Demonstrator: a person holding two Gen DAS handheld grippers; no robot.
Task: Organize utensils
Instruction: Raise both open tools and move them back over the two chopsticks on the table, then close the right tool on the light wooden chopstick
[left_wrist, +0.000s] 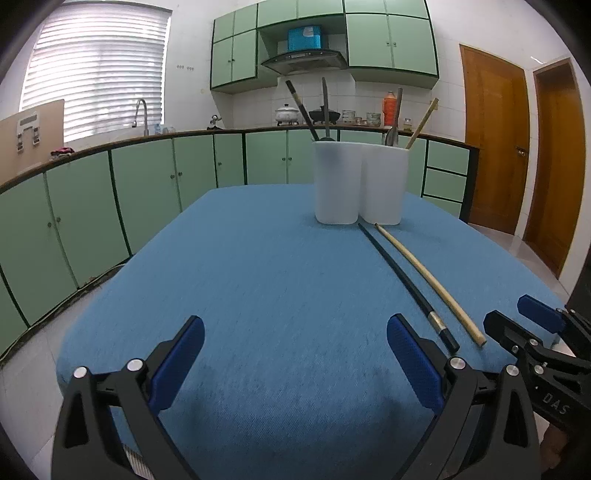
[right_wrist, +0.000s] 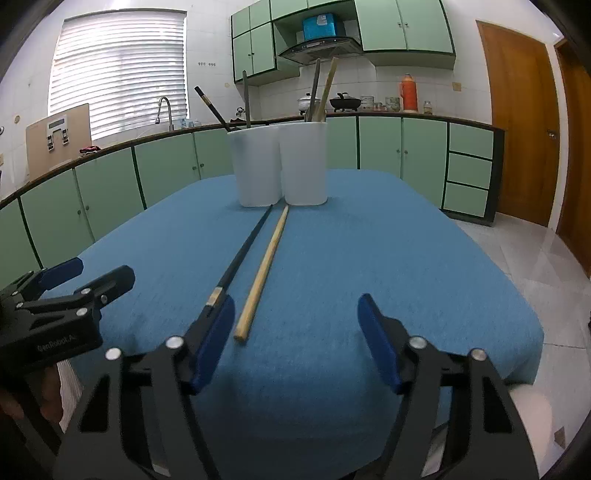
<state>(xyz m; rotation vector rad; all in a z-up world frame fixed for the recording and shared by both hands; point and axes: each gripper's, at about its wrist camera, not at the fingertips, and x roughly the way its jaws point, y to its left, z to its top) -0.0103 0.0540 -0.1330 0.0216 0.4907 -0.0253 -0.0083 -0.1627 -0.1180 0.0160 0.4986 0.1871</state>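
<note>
On the blue tabletop (left_wrist: 258, 280): two chopsticks lay loose, side by side but apart, just in front of the twin white holders (right_wrist: 280, 162).
Black chopstick (right_wrist: 245, 251): long axis ran from about 7 o'clock up to 1 o'clock in the right wrist view, thin tip almost touching the holders, thick metal-banded end nearest me.
Wooden chopstick (right_wrist: 264, 269): pretty much parallel, just to the 3 o'clock side of the black one.
Key relation: the wooden one's near end sat at roughly 11 o'clock from the right gripper (right_wrist: 295, 332), close to its left finger; I'd say the right hand was nearer to it.
Right fingers: parted about halfway, nothing between the pads, and the left pad (right_wrist: 216, 336) covered the black stick's butt, contact not clear.
Left gripper (left_wrist: 295, 362): fingers spread wide and empty, both sticks off at its 2 o'clock.
Holders: already had a few utensils standing in them, so probably two left to sort.
</note>
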